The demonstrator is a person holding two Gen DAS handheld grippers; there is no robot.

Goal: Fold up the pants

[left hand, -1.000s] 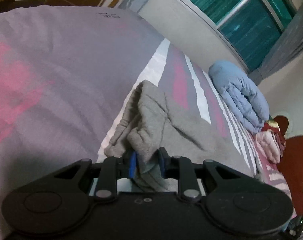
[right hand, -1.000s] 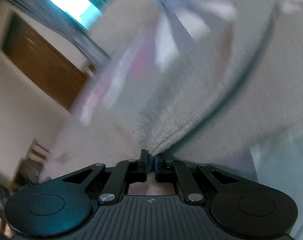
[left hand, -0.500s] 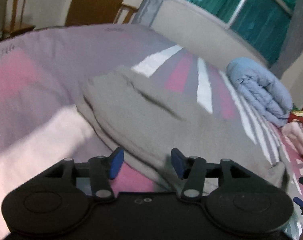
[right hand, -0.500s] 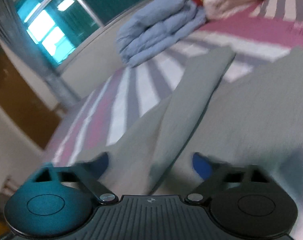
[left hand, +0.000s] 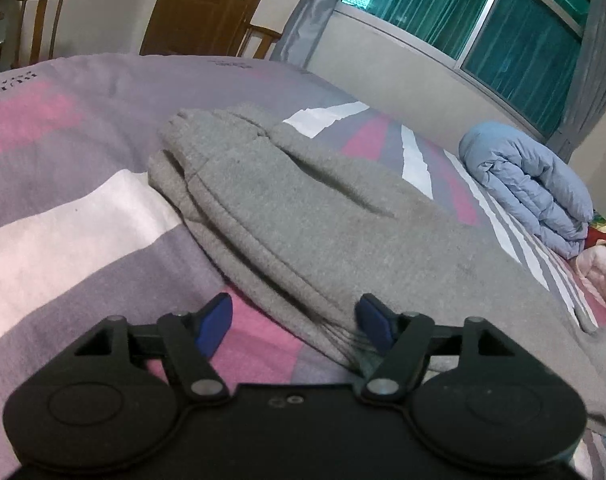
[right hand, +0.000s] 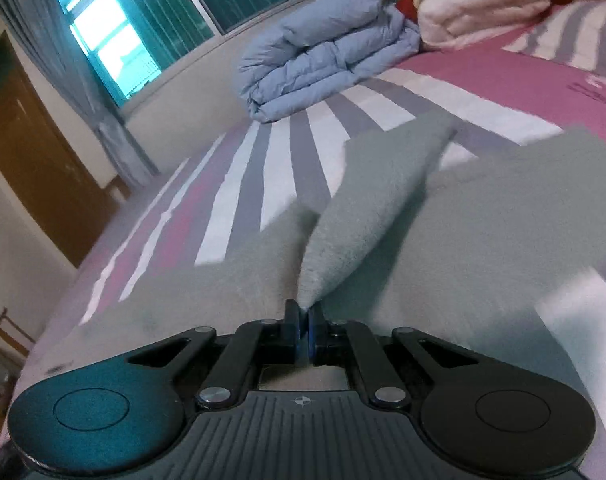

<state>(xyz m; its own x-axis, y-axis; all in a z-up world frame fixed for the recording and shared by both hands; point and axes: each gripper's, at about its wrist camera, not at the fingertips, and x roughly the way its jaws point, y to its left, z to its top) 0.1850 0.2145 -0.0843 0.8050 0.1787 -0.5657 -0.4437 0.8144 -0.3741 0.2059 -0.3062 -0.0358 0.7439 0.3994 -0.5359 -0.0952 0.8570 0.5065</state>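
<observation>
Grey pants [left hand: 303, 216] lie on a striped bed [left hand: 63, 216]; a blue quilt [left hand: 531, 188] sits at 2 o'clock under the window [left hand: 483, 20], a door [left hand: 199, 4] at 11. Left gripper [left hand: 295, 324] has just been opening, its jaws astride the pants' edge without pressing it. Right gripper [right hand: 303, 322] has just closed, clamping a raised fold of pants.

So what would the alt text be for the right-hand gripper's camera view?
The black two-finger right gripper is shut on a raised fold of the grey fleece pants, which lie across a bed with a pink, white and grey striped sheet. Behind them sits a folded pale-blue quilt below a teal-curtained window.
</observation>
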